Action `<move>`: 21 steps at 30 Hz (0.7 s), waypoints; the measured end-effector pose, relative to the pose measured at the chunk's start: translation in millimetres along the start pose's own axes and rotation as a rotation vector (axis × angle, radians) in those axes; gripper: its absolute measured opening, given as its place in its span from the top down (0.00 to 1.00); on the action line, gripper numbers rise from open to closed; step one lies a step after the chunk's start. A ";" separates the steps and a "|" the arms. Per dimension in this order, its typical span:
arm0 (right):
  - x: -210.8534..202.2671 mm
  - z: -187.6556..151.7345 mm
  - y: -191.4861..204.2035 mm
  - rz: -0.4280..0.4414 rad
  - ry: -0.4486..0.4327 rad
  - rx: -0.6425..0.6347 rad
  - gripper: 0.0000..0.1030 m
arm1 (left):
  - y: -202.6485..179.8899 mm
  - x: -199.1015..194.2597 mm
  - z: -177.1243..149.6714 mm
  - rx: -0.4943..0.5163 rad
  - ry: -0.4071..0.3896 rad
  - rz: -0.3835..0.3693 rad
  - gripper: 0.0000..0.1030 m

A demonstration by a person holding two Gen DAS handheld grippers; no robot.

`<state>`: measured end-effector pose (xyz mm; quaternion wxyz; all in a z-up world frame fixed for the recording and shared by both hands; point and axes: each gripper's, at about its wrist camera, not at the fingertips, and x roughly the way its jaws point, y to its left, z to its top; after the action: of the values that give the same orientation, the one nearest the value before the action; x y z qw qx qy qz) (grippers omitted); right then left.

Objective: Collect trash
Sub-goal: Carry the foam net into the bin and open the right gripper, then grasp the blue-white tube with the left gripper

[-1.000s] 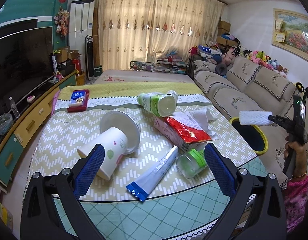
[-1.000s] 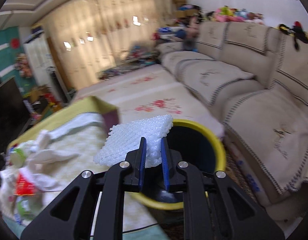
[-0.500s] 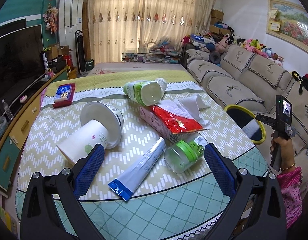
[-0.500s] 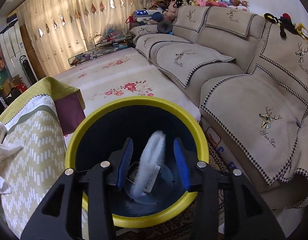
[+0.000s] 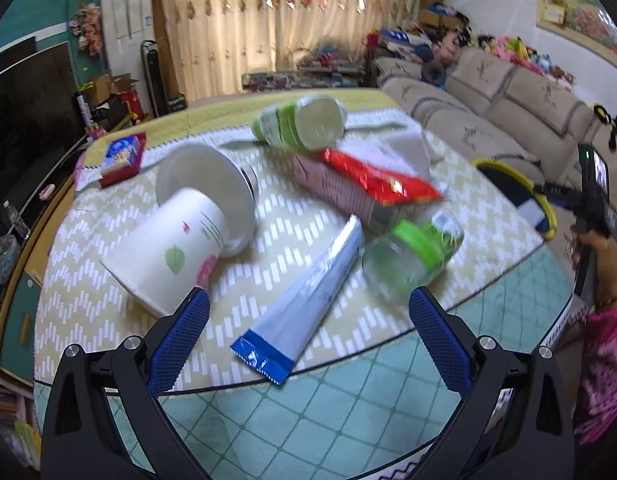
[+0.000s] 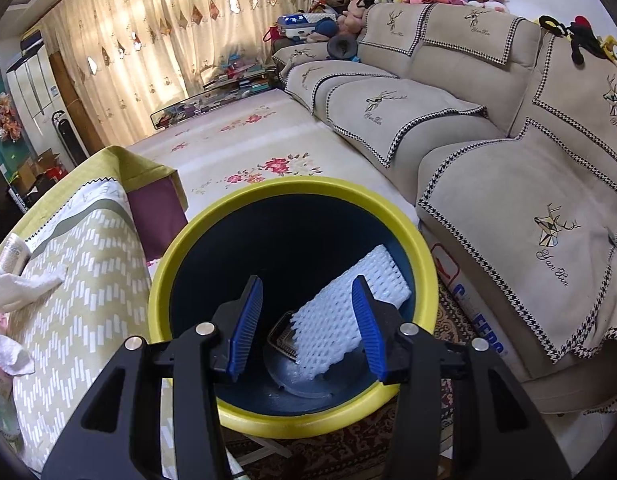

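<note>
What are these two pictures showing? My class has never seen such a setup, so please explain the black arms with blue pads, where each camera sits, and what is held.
No robot here: a person holds a two-finger tool in each hand, each carrying a wide-angle camera looking along its fingers. The left tool is open and empty above a table strewn with a toothpaste tube, paper cup, glass jar and red wrapper. The right tool is opening over a yellow-rimmed bin; white foam netting lies inside, released.
</note>
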<state>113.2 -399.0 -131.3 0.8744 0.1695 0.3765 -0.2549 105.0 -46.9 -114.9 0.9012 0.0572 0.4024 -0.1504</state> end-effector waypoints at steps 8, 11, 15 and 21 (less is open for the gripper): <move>0.5 -3.1 6.8 0.016 0.016 -0.012 0.57 | -2.4 26.1 -8.3 0.087 0.070 -0.018 0.12; 1.8 -3.8 7.9 0.019 0.022 -0.013 0.57 | -0.5 37.6 -8.4 0.100 0.090 -0.037 0.17; 2.4 -4.3 7.8 0.020 0.026 -0.017 0.57 | 0.0 51.9 -8.0 0.122 0.118 -0.029 0.25; 4.7 -5.3 7.1 0.032 0.034 -0.015 0.57 | 2.8 55.0 -4.7 0.122 0.117 -0.049 0.35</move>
<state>117.0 -392.0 -137.6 0.8730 0.1734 0.3903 -0.2353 137.2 -55.5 -158.9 0.8671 0.1107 0.4458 -0.1927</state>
